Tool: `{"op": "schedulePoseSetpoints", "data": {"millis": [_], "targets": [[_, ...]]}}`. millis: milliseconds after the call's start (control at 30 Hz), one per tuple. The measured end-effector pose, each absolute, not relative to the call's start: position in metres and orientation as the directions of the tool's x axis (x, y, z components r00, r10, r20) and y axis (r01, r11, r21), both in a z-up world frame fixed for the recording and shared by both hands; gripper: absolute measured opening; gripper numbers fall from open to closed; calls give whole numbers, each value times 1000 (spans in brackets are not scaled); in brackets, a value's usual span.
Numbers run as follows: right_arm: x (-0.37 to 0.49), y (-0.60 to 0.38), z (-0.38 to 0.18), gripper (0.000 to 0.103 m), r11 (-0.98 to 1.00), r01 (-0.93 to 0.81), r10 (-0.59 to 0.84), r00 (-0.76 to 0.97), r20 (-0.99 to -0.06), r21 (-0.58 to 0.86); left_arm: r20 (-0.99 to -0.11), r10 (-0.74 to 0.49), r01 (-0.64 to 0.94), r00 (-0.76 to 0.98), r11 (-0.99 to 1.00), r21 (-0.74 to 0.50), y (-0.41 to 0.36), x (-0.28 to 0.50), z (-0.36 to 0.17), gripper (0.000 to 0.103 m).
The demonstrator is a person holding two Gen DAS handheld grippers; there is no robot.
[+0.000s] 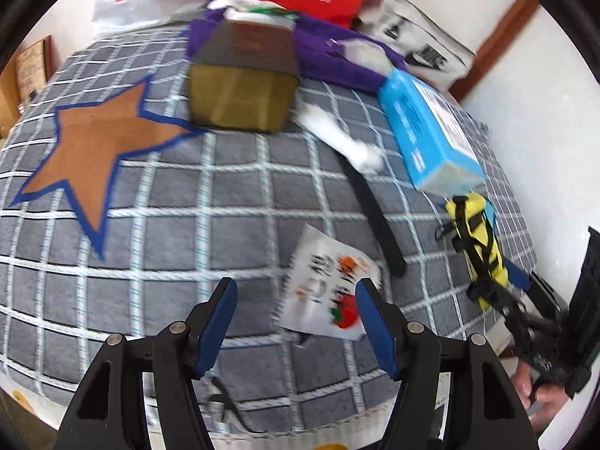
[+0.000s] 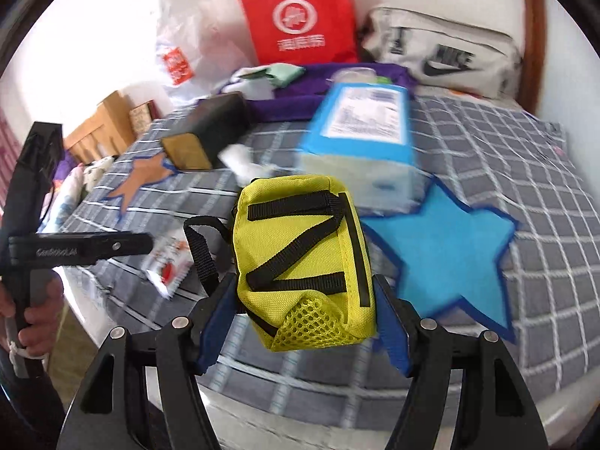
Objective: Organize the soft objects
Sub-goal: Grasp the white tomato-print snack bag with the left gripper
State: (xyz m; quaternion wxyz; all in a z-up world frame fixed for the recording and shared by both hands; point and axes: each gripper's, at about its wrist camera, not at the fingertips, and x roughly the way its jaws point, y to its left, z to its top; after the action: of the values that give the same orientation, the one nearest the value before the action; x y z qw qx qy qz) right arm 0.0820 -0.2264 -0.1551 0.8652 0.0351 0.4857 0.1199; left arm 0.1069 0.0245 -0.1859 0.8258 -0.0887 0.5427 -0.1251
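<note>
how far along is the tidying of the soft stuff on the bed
Nothing looks sorted yet. In hand: the right gripper is shut on the yellow pouch, held above the checked blanket. The left gripper is open near the snack packet. Left lying: white cloth, purple fabric, brown box, blue box.

A bed (image 2: 525,202) under a grey checked cover fills the space ahead of both grippers. Beyond it stands a white wall (image 2: 112,30), brightly lit, with a brown wooden post (image 2: 534,37) far right. Far left sits a wooden shelf (image 2: 101,127).
</note>
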Motion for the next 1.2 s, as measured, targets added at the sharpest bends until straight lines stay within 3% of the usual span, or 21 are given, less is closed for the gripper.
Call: {"op": "schedulePoseSetpoints", "data": {"millis": [100, 200, 467, 600, 767, 900, 1200], "targets": [[80, -241, -164, 70, 985, -129, 167, 501, -849, 117, -869, -333, 149, 365, 943, -299, 11, 103, -190, 76], [79, -252, -173, 72, 982, -119, 184, 485, -855, 144, -882, -269, 198, 387, 958, -205, -7, 99, -193, 82], [81, -256, -176, 82, 972, -114, 233, 504, -831, 204, -884, -125, 241, 451, 971, -14, -31, 97, -200, 83], [92, -249, -179, 83, 975, -114, 224, 507, -832, 193, -873, -93, 230, 478, 973, 22, -31, 99, -198, 74], [97, -237, -185, 83, 985, -125, 164, 517, -840, 115, -867, -93, 217, 489, 976, 17, -23, 101, -194, 52], [94, -224, -186, 73, 987, -158, 109, 536, -837, 28, -864, -94, 203, 495, 979, 10, -18, 104, -194, 39], [92, -225, -175, 66, 984, -174, 132, 526, -840, 46, -873, -148, 156, 465, 984, -84, 2, 109, -189, 24]]}}
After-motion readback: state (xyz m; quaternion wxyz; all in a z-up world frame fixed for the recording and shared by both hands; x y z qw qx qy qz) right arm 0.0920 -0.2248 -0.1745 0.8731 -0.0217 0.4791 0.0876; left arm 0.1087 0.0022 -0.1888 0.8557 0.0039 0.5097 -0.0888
